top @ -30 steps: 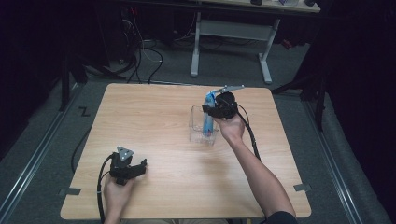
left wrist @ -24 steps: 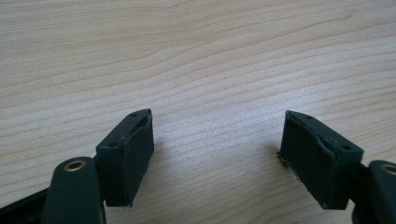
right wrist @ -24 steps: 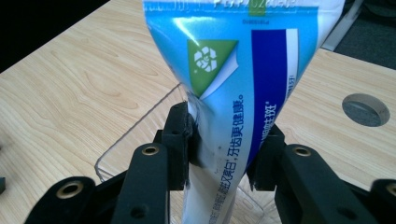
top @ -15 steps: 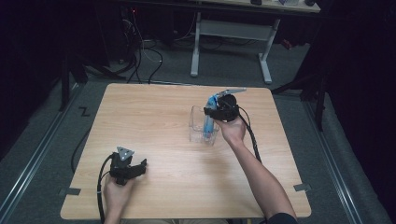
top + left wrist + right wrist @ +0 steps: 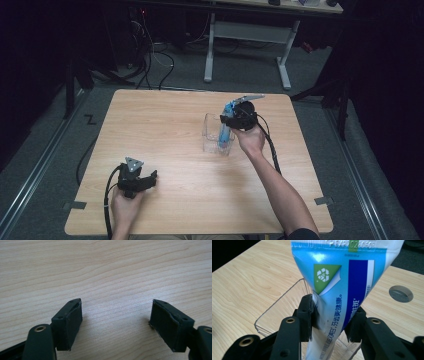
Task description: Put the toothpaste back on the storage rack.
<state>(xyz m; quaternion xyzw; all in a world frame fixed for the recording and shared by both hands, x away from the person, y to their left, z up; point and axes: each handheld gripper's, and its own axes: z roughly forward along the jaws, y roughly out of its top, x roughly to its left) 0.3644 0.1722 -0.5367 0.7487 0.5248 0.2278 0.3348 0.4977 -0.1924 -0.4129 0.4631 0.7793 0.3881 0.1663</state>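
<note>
A blue and white toothpaste tube [image 5: 342, 277] stands upright with its lower end inside a clear plastic cup [image 5: 212, 134] near the middle of the wooden table [image 5: 165, 120]. My right gripper [image 5: 235, 117] is shut on the tube [image 5: 225, 127], and the two jaws pinch its sides [image 5: 329, 317] just above the cup's rim [image 5: 279, 307]. My left gripper [image 5: 145, 179] rests low over the table near the front left, held by a hand. Its jaws stand wide apart [image 5: 116, 320] with only bare wood between them.
A round grommet hole [image 5: 400, 293] sits in the tabletop beyond the cup. Behind the table stand a white desk frame [image 5: 250, 35] and loose cables [image 5: 150, 55] on the dark floor. Metal rails [image 5: 35, 165] run along both sides.
</note>
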